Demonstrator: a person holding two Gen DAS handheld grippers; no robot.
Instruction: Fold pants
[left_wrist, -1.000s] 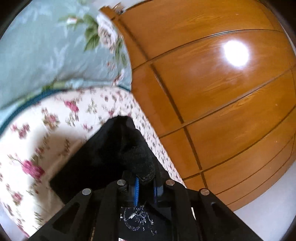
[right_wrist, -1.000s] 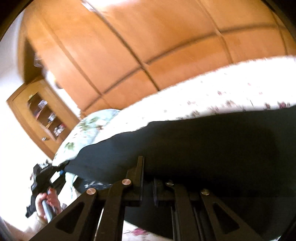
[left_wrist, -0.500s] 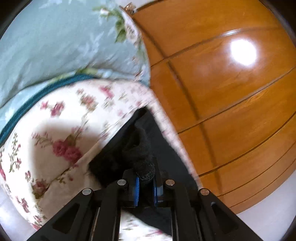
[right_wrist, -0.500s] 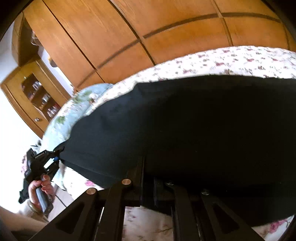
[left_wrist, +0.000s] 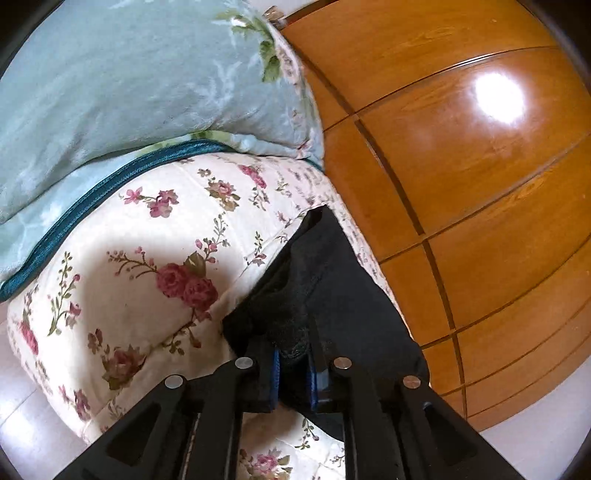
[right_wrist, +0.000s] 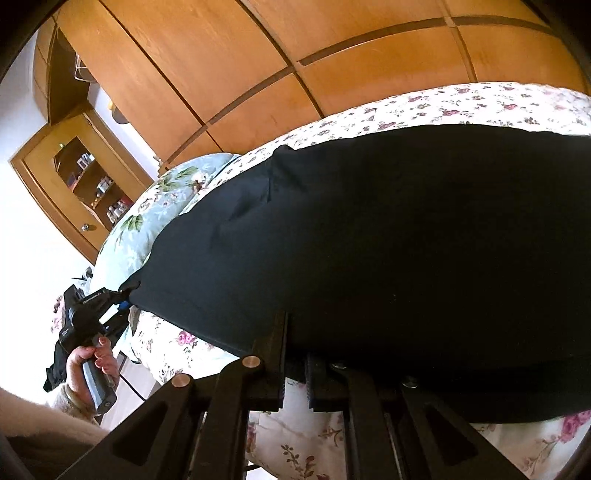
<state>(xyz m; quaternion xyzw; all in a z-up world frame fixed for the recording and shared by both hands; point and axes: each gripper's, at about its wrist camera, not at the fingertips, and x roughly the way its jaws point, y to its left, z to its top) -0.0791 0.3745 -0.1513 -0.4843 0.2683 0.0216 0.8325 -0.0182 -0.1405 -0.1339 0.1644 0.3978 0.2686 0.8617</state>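
1. The black pants (right_wrist: 388, 236) lie spread flat on the bed (left_wrist: 122, 280), dark cloth over the flowered cover, with the wooden wardrobe (left_wrist: 461, 177) on the bed's far side.
2. In the right wrist view the pants' long axis runs along the bed's near edge, from the left tongs (right_wrist: 123, 301) at one end to the right tongs (right_wrist: 295, 373) at the other.
3. The left tongs have a bunched corner of the pants between their blue-lined pads (left_wrist: 275, 373); the jaws are opening, though the pads seem to touch the cloth on both sides, so I judge the corner is about to be let go.
4. That corner sits at the end of the bed toward the pale blue pillow (left_wrist: 129, 81), with the rest of the pants stretching from it along the wardrobe side of the bed.
5. The right tongs are closed nearly to nothing on the pants' near edge, at the bed's front rim; the pads are dark and hard to see against the cloth.
6. The person's hand (right_wrist: 88, 365) grips the left tool's handle, off the bed's corner.
7. The fold looks laid down, and the coming move turns on each tongs pulling back from the bed's edge without dragging the cloth; each hand is nearest its own end.
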